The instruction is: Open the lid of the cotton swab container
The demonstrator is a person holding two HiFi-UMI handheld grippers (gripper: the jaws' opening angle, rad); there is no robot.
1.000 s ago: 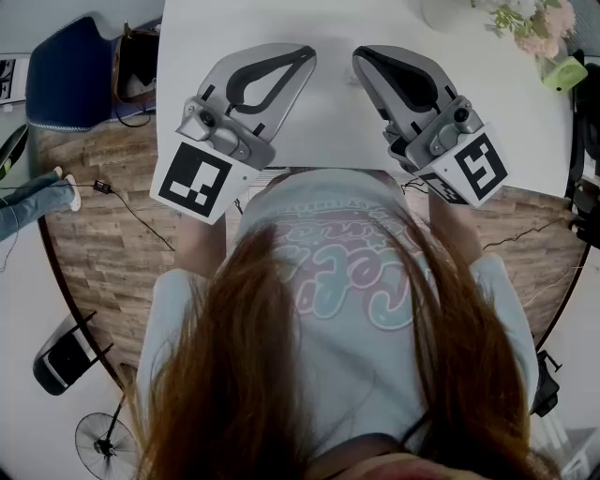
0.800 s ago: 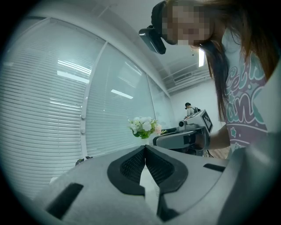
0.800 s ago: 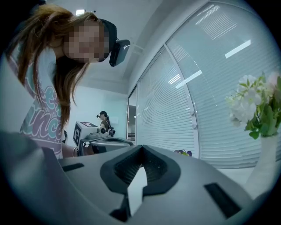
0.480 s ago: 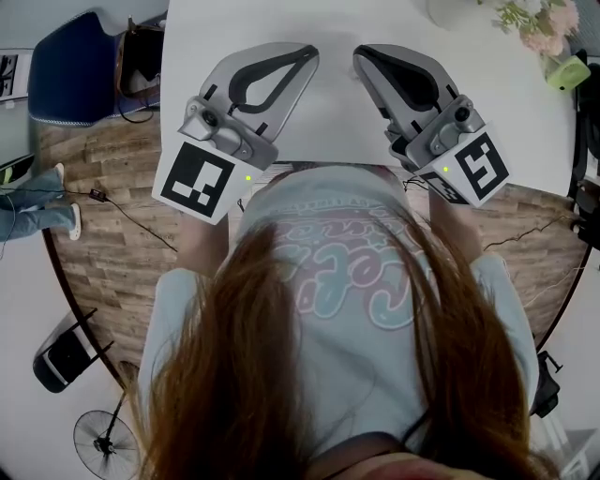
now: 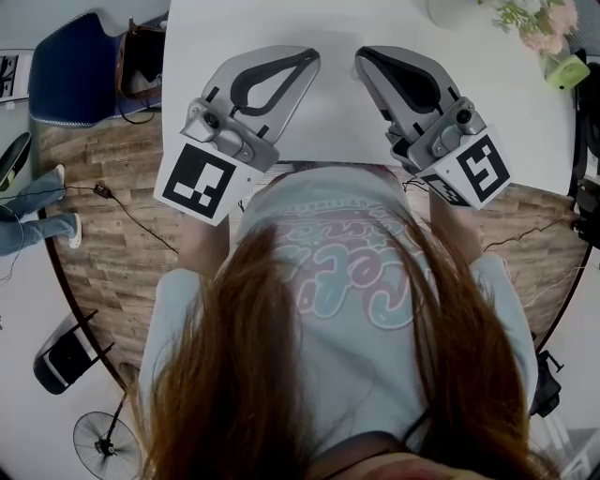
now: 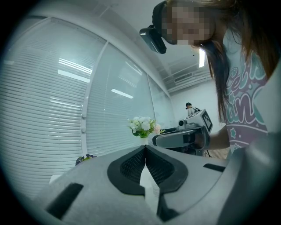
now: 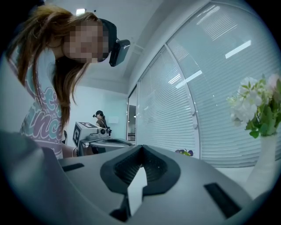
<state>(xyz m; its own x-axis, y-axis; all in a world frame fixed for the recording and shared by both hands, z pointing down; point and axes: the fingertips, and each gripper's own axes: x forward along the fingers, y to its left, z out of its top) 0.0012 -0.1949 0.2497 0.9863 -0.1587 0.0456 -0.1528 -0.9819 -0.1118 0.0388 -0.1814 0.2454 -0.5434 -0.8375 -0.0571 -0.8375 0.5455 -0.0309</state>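
Note:
No cotton swab container shows in any view. My left gripper [image 5: 314,58] and right gripper [image 5: 359,56] hover side by side over the near edge of the white table [image 5: 328,122], tips pointing toward each other. Both are shut with nothing between the jaws. In the left gripper view the left gripper [image 6: 145,147] has its black pads pressed together, and the right gripper [image 6: 182,138] lies beyond. The right gripper view shows the right gripper [image 7: 141,147] shut in the same way, with the left gripper [image 7: 103,137] behind it.
A white vase [image 5: 450,11] of pale flowers [image 5: 530,23] and a green object [image 5: 562,72] stand at the table's far right. A blue chair [image 5: 70,70] and brown bag [image 5: 136,66] sit left of the table. Someone's legs [image 5: 28,202] are on the wooden floor.
Both grippers stay where they were, still shut. Only the legs of the person on the floor at the left have shifted.

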